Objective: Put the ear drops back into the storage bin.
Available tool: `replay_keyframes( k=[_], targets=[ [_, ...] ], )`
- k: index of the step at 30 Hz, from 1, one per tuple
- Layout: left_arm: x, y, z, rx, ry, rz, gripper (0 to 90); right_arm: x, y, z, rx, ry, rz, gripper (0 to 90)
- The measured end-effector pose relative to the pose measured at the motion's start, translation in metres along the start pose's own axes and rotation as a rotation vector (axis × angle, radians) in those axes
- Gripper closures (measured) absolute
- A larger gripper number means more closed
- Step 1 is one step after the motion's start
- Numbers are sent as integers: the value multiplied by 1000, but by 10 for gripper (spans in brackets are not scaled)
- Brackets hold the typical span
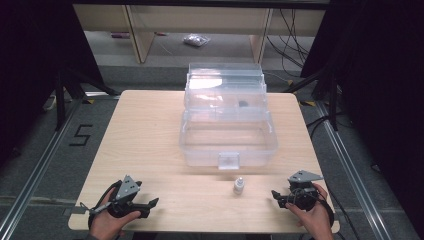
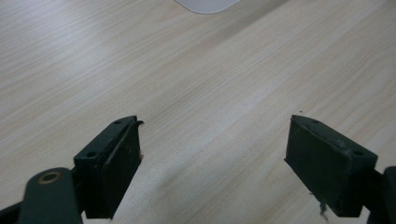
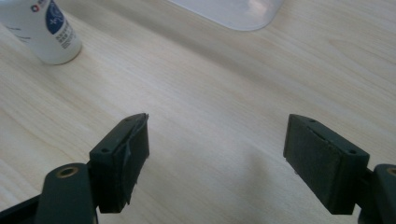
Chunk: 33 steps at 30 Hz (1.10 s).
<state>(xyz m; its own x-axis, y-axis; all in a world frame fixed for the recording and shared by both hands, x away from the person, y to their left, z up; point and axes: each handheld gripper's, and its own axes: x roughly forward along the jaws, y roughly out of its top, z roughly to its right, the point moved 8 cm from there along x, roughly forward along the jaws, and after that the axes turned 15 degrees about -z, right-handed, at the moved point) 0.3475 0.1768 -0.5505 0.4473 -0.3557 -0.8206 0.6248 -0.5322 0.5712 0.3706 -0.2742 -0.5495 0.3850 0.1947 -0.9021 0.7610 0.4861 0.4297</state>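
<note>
Small white plastic bottle with a pale cap stands upright on the light wooden bench, just in front of the clear plastic lidded storage box — between the two grippers, nearer the right one. Left gripper low at the near edge, jaws spread wide, nothing between them. Right gripper likewise — jaws apart and empty. In the right gripper view the bottle is cut off at the top; its blue label print is too small to read. A dark item inside the box is hard to make out.
</note>
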Motion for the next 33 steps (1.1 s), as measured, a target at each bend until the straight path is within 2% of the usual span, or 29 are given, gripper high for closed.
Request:
replay_keyframes(
  k=[2,3,5,8,10,11,13,14,15,17,19,21,23,24,26,27,28,29,30,31,33],
  targets=[
    [0,0,0,0,0,0,175,-4,2,-6,-5,16,-20,244],
    [-1,-1,-1,9,3,-8,175,-5,4,-6,-32,6,-12,245],
    [0,0,0,-3,0,1,175,-9,6,-11,-49,18,-31,250],
    [0,0,0,0,3,-2,175,-14,12,-17,-79,19,-39,253],
    [0,0,0,0,2,-2,175,-17,14,-22,-82,22,-57,254],
    [0,0,0,0,0,-2,175,-18,16,-24,-109,17,-53,259],
    [0,0,0,-2,-1,1,175,-19,17,-26,-115,19,-58,263],
    [-1,-1,-1,7,1,-7,175,-20,18,-28,-126,22,-64,267],
    [0,0,0,-2,-2,1,175,-21,20,-32,-143,22,-71,270],
    [1,-1,-2,12,6,-18,175,-23,21,-38,-158,36,-86,274],
    [1,-1,-1,15,6,-10,175,-24,21,-41,-158,44,-95,274],
    [1,-1,-1,10,2,-13,175,-26,23,-47,-182,49,-102,274],
    [1,-1,-1,10,4,-8,176,-25,27,-53,-212,42,-98,275],
    [1,-1,-1,10,4,-8,175,-25,28,-55,-237,46,-114,276],
    [0,-1,-2,12,11,-12,175,-25,29,-58,-232,48,-120,277],
    [0,0,0,4,0,-1,175,-23,33,-59,-255,37,-108,277],
    [0,0,0,4,-4,7,175,-24,34,-62,-268,43,-123,278],
    [0,-1,-2,16,10,-7,175,-23,37,-64,-273,38,-115,278],
    [1,0,1,4,-6,7,175,-23,41,-71,-295,52,-147,278],
    [1,-2,-1,22,-1,-20,175,-21,43,-72,-317,45,-148,279],
    [1,-2,-1,22,-2,-23,175,-20,45,-74,-327,44,-158,280]
  ],
)
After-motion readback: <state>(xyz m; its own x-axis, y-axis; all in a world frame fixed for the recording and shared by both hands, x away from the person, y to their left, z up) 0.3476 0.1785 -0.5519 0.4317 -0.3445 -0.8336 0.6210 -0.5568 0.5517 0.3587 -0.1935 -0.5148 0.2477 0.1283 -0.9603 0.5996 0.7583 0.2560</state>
